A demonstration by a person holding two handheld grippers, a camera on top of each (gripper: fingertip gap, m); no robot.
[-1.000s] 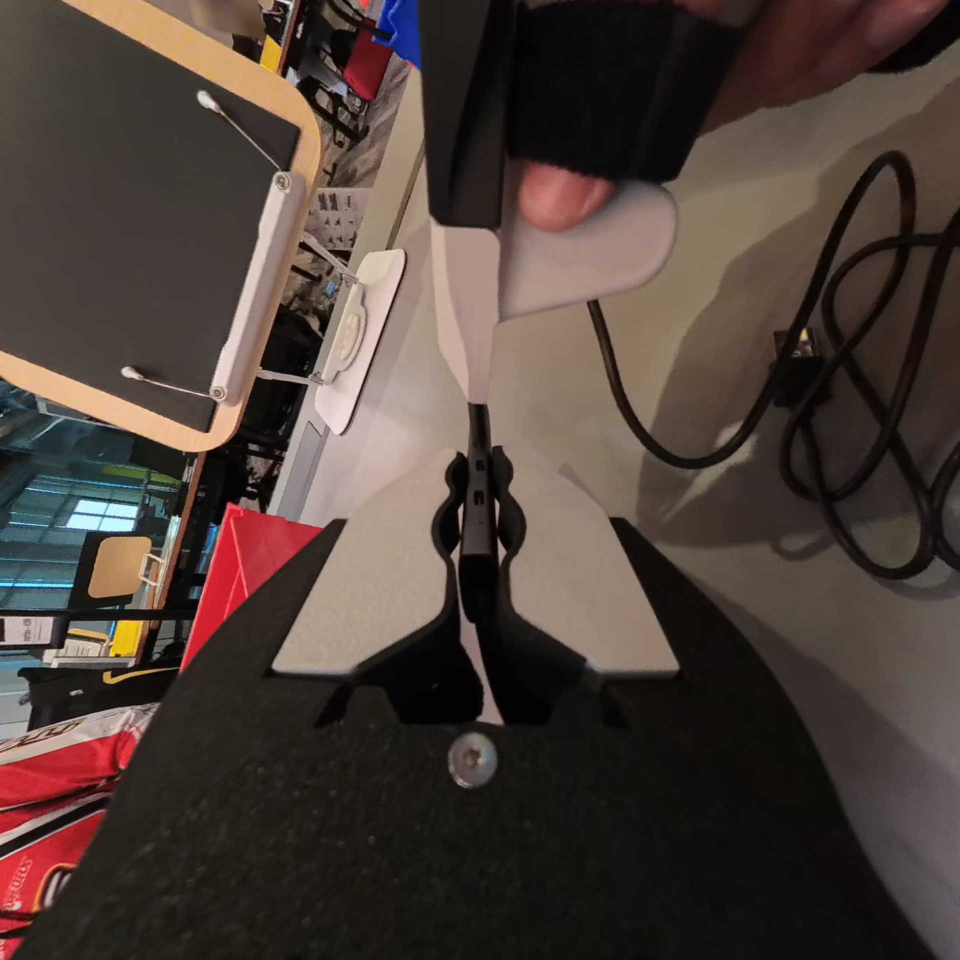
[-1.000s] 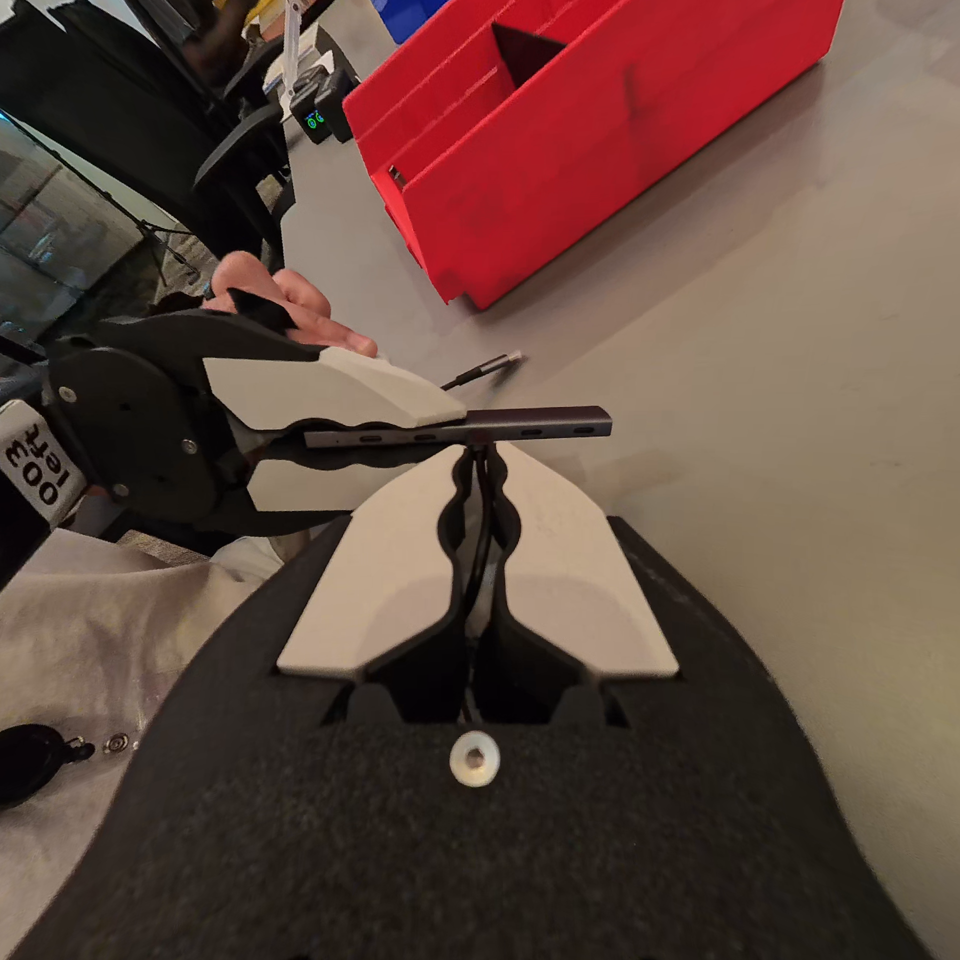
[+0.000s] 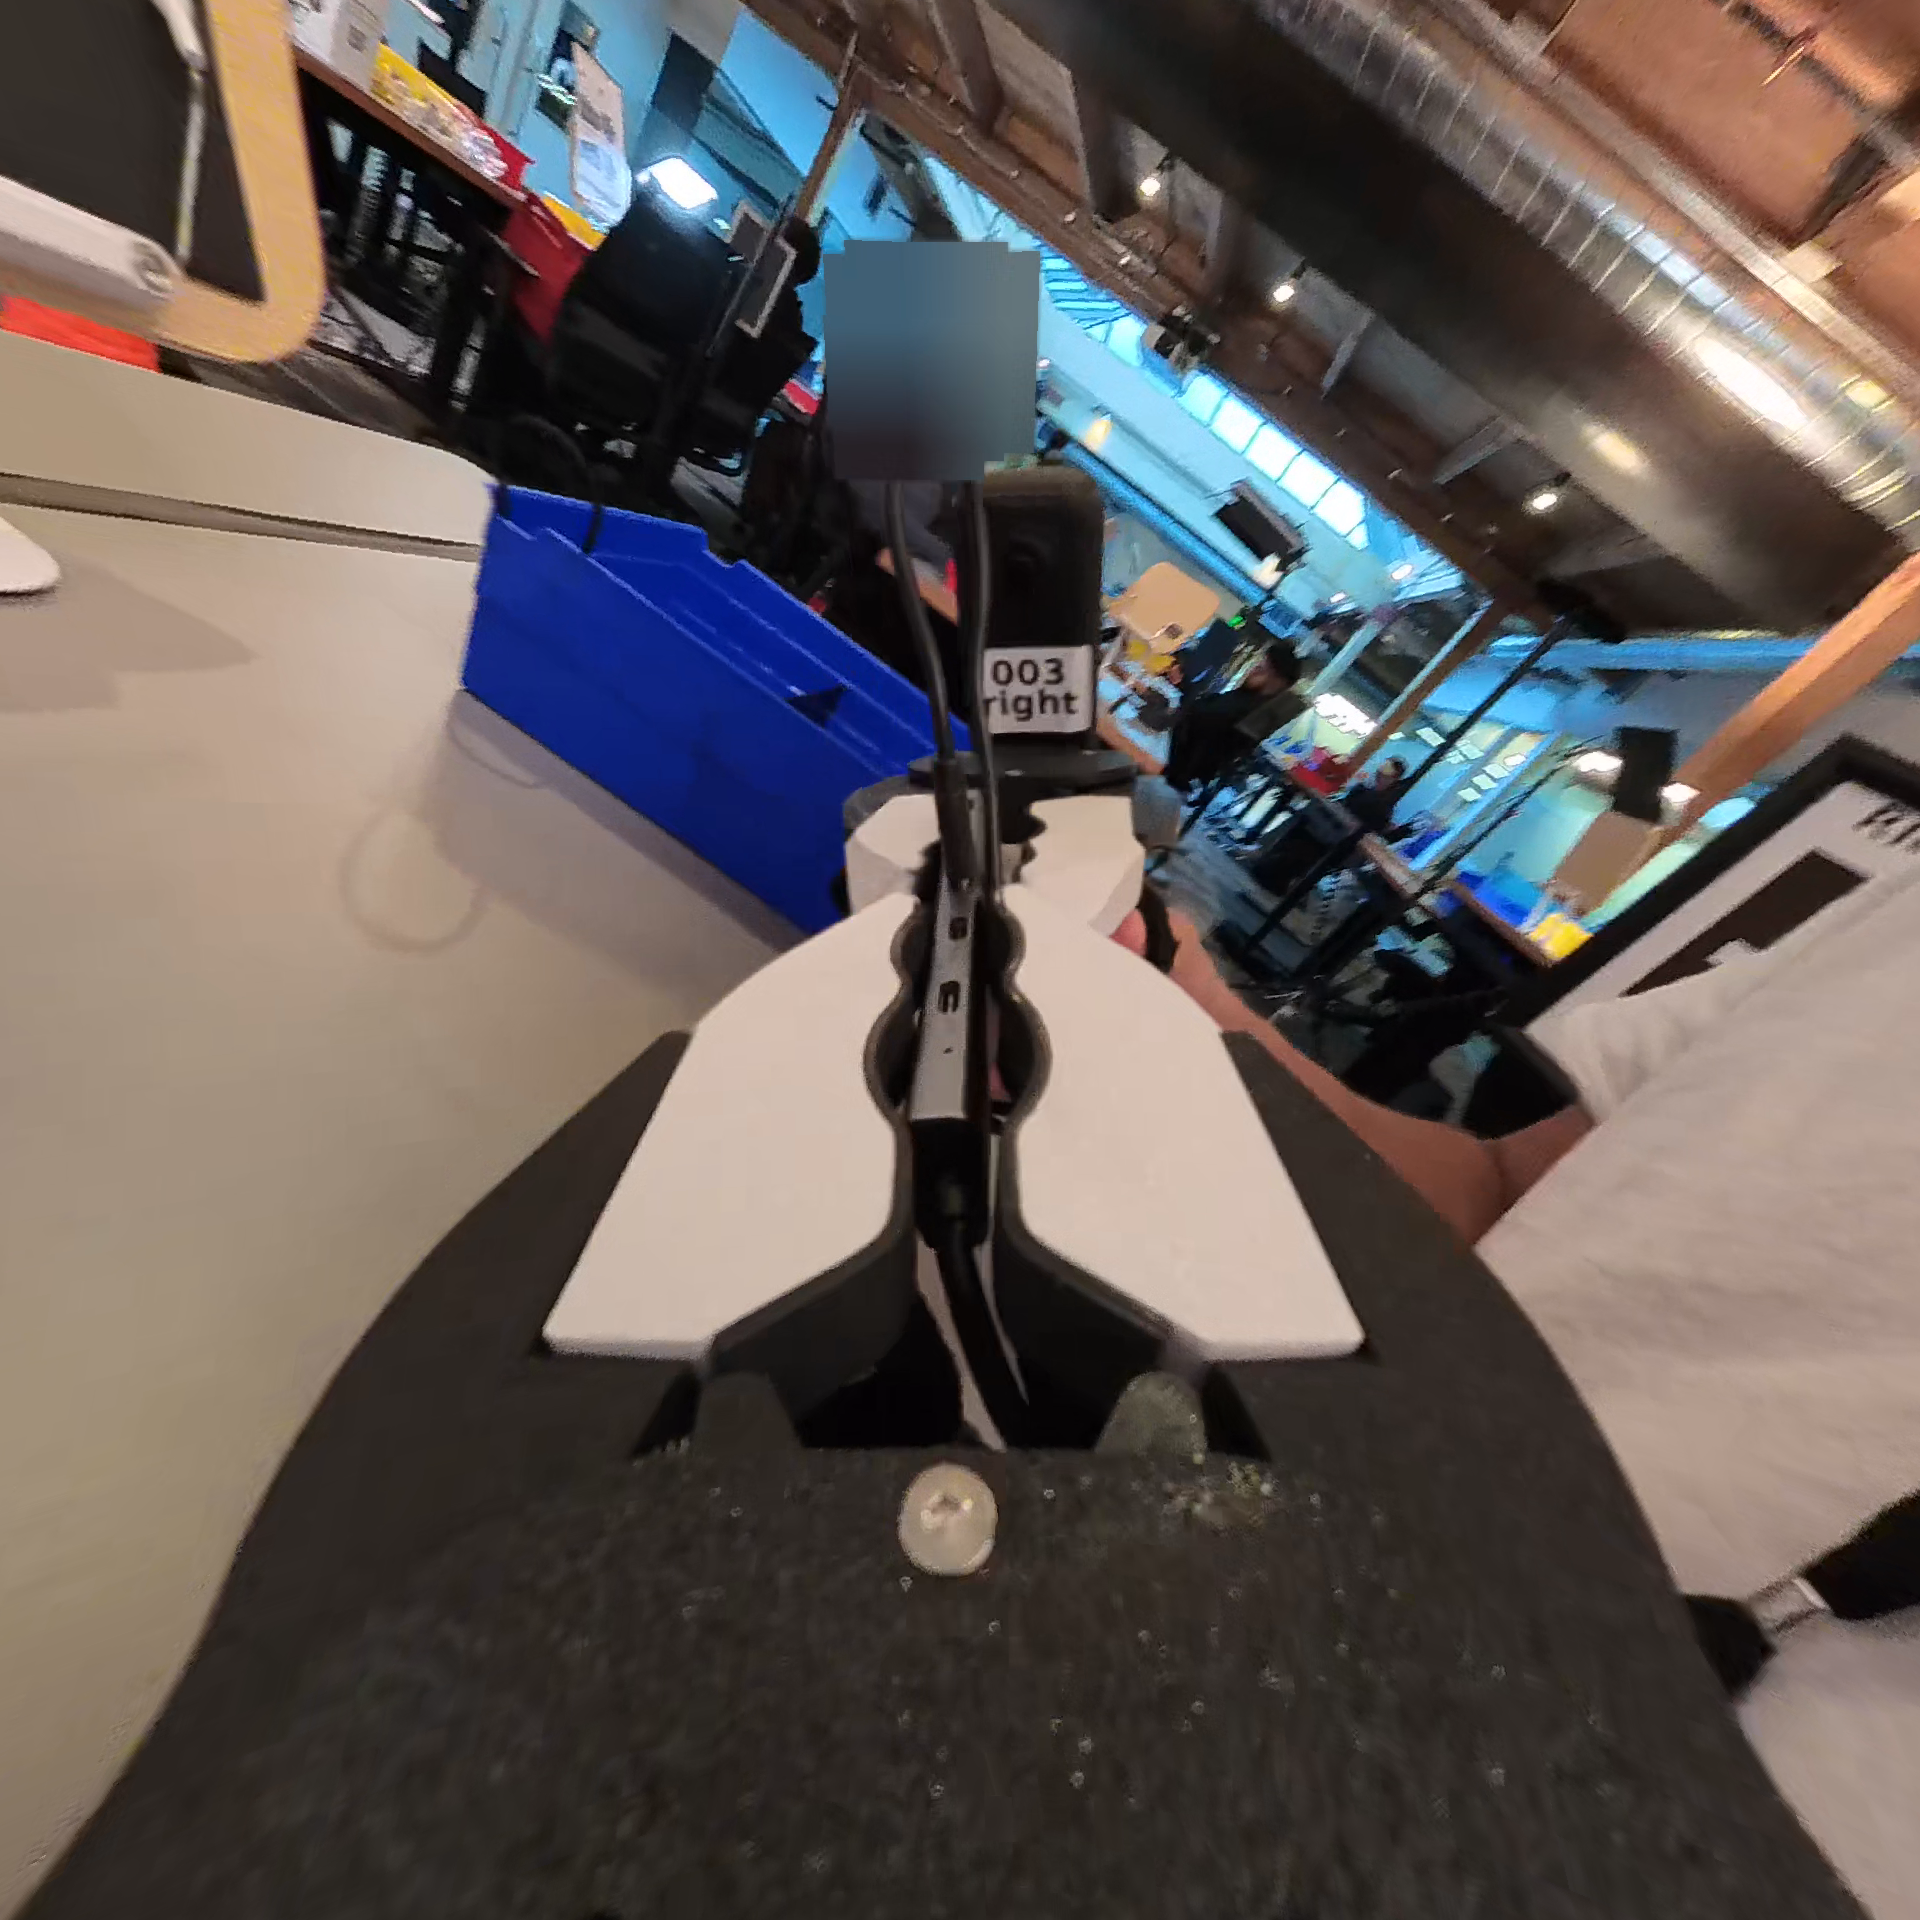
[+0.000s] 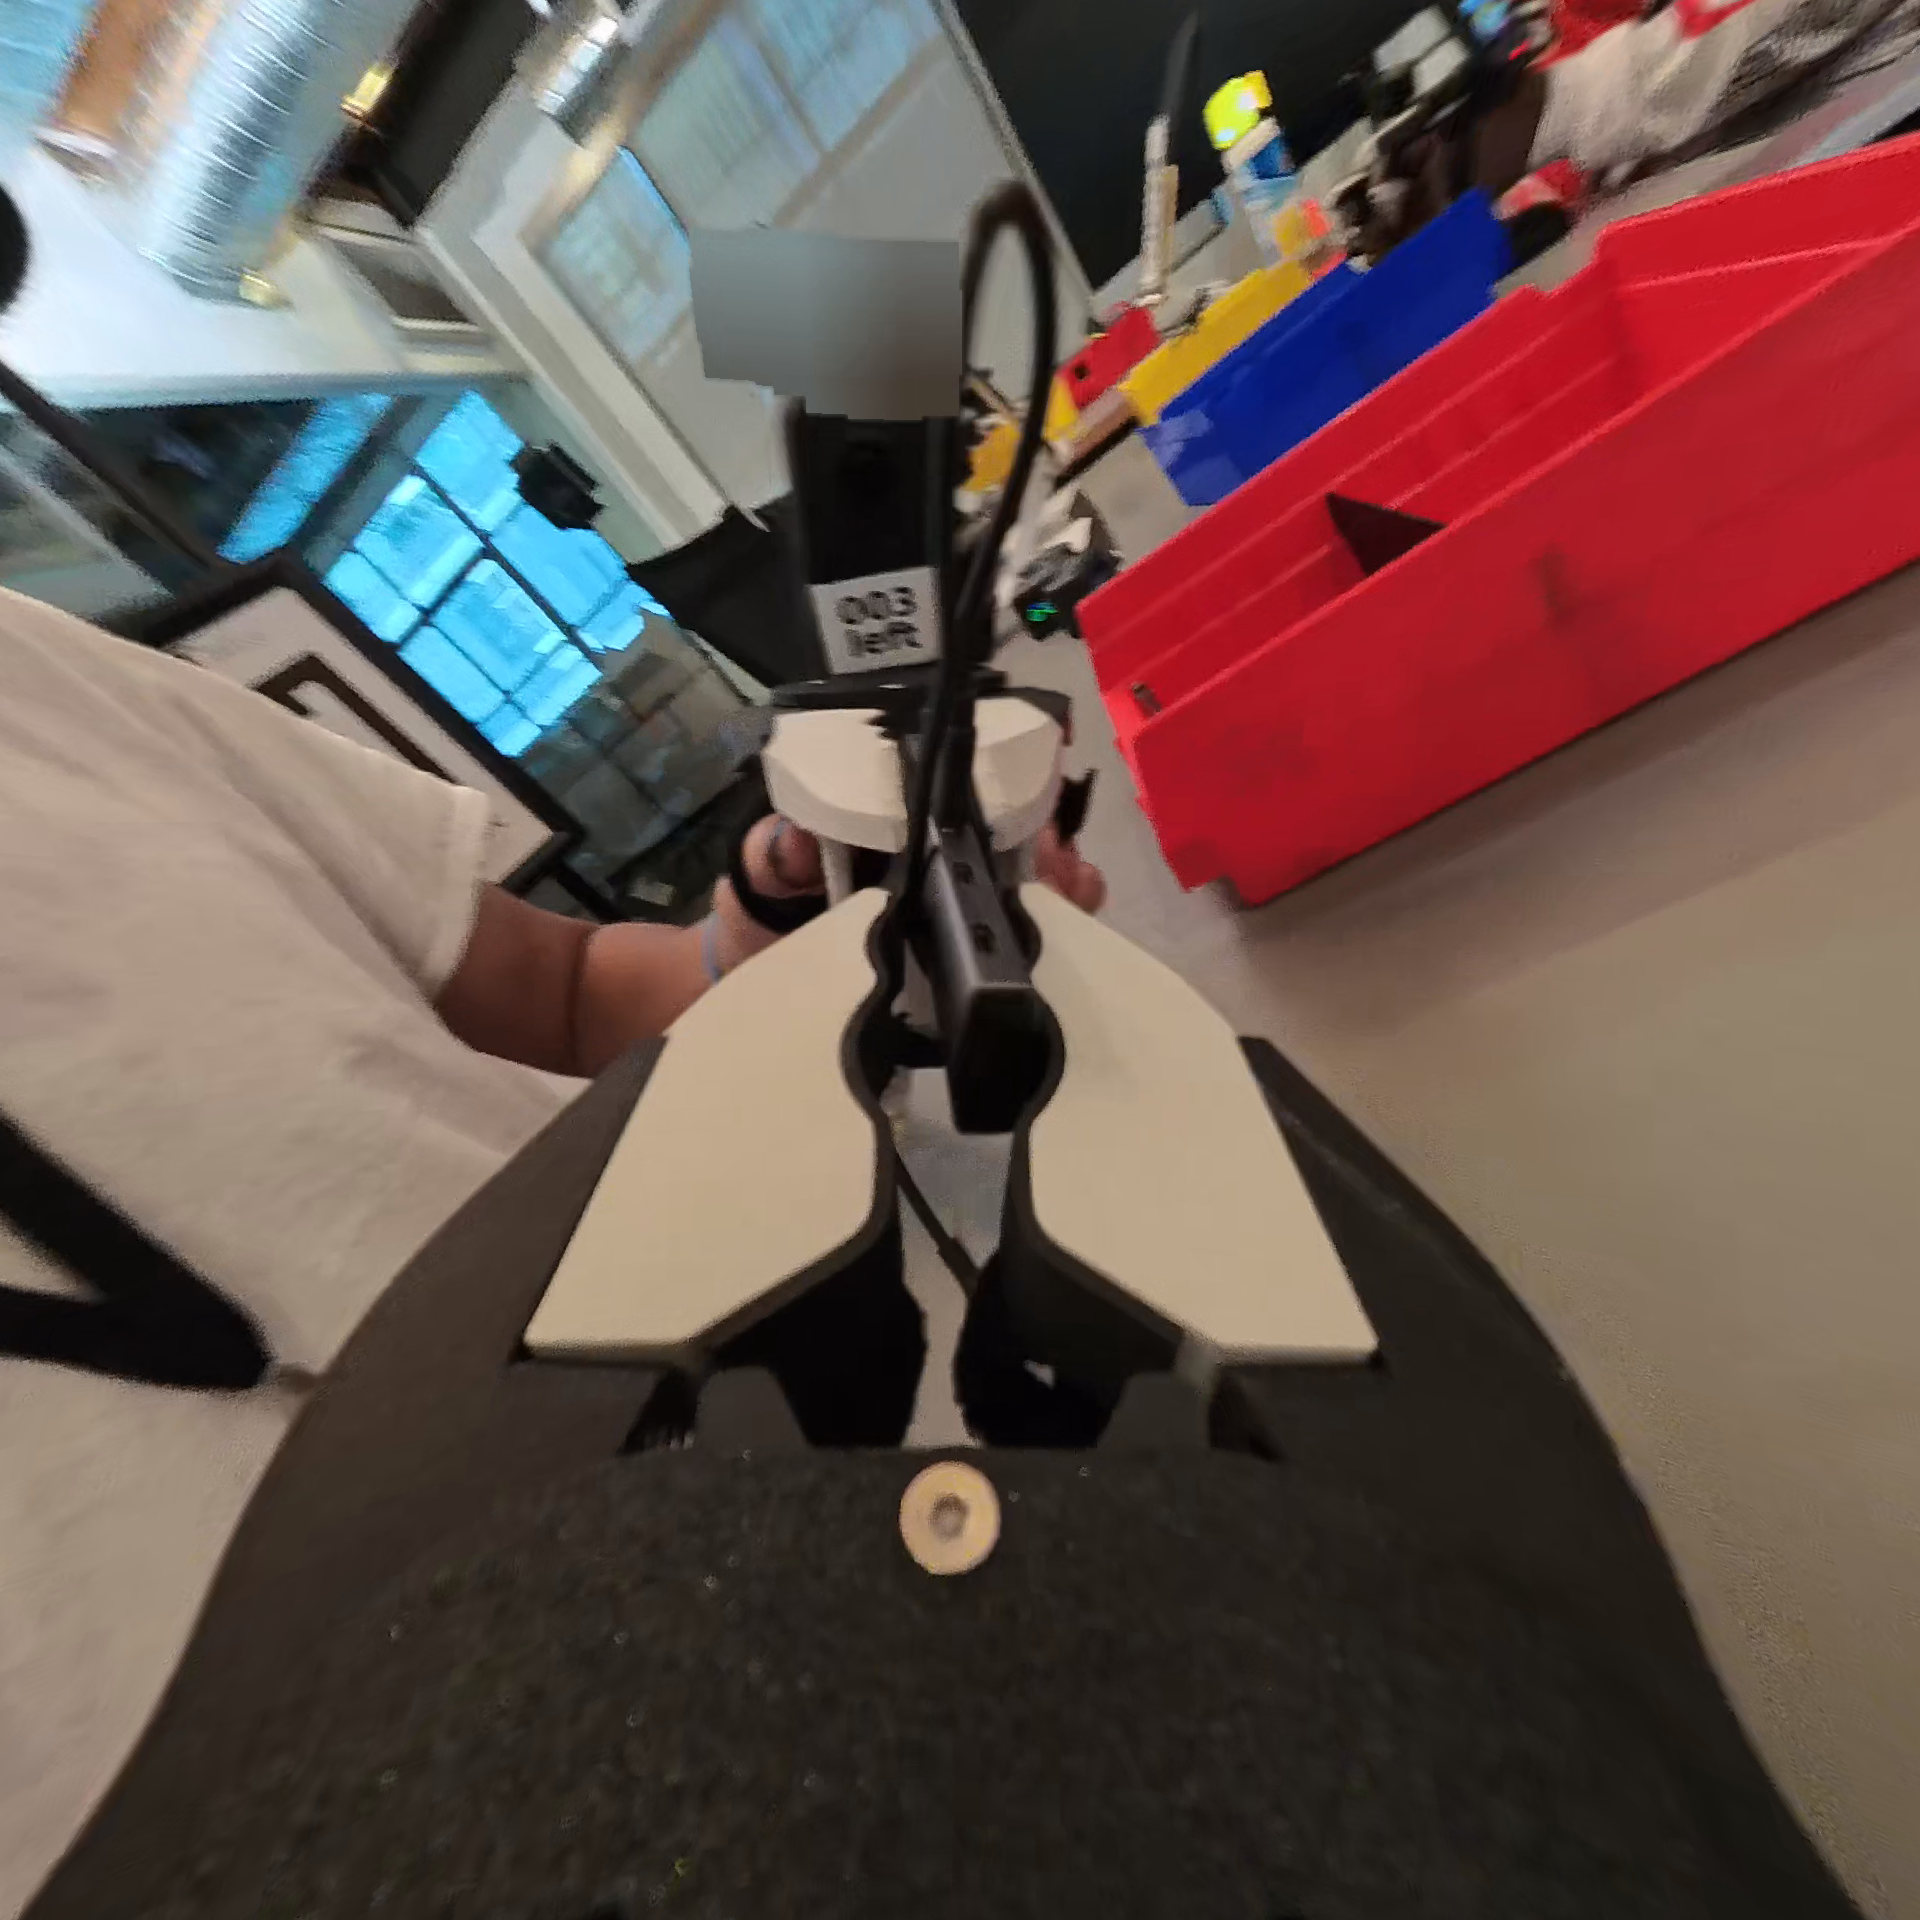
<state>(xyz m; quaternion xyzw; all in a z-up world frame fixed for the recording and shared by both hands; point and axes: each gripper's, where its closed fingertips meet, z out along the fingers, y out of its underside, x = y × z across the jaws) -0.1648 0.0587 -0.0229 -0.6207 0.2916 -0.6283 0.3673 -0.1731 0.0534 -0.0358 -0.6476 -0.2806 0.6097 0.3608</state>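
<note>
Slim metal hub (image 3: 943,997) now raised, end-on

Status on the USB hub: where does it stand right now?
Done: the hub is up off the table. In hand: the left gripper is clamped on one end and the right gripper is closed around the other, facing it; the cable loops up above both. Remaining: it has been set nowhere, neither in the red bin nor the blue bin.
</note>
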